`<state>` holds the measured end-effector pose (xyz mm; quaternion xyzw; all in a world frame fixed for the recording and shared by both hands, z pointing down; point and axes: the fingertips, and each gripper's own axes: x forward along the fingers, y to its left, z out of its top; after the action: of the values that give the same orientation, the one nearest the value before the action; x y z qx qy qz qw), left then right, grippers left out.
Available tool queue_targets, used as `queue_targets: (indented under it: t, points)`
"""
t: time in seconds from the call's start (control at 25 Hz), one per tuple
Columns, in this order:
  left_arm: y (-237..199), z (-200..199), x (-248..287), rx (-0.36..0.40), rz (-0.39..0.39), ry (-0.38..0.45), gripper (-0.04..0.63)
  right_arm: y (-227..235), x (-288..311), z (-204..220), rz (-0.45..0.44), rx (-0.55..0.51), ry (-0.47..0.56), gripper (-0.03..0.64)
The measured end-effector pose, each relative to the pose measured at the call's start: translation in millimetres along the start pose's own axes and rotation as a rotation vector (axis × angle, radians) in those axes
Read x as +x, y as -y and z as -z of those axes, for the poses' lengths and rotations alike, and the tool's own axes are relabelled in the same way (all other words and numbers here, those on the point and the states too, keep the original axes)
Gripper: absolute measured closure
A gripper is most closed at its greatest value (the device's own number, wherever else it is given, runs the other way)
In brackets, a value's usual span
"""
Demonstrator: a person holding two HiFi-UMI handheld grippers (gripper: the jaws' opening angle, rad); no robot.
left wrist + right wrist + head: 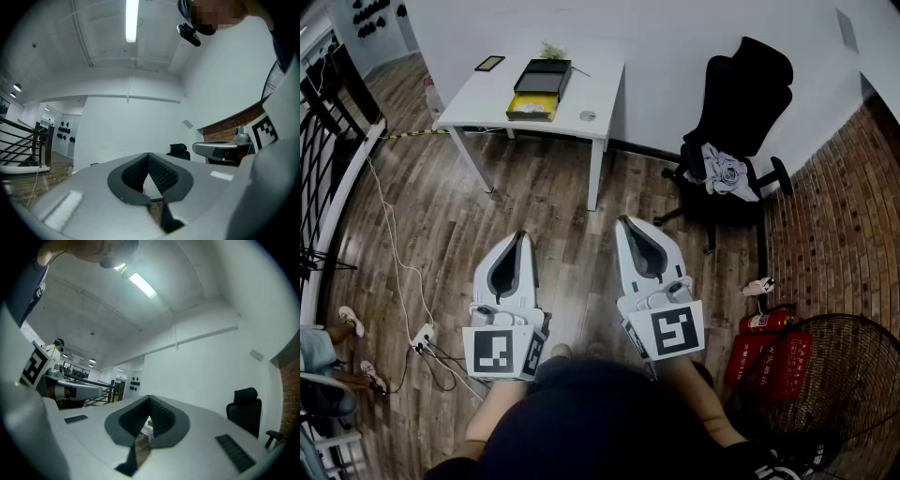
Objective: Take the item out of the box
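A black box (pixel 542 80) with a yellow part (pixel 531 106) at its near end lies on a white table (pixel 591 89) far ahead across the room. What is inside it cannot be made out. My left gripper (pixel 523 234) (pixel 148 154) and right gripper (pixel 623 220) (pixel 150 398) are held side by side close to the body, above the wooden floor, pointing towards the table. Both have their jaws together with nothing between them. Both are far from the box.
A black office chair (pixel 736 122) with a cloth on its seat stands right of the table. A fire extinguisher (pixel 766 322), a red box (pixel 769 361) and a wire fan (pixel 853 384) sit at the right. Cables and a power strip (pixel 422 337) lie left, by a railing (pixel 323 141).
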<state>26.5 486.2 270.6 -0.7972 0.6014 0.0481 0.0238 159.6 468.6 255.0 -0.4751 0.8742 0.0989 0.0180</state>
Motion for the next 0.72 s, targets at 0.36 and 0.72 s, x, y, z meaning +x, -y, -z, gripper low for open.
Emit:
queue_targets:
  t: [0.36, 0.72]
  points:
    - [-3, -11, -21, 0.038, -0.013, 0.013, 0.583, -20, -12, -8, -0.004, -0.002, 0.02, 0.606]
    - [-7, -4, -8, 0.064, -0.02, -0.005, 0.56, -7, -3, 14, 0.003, 0.063, -0.032, 0.606]
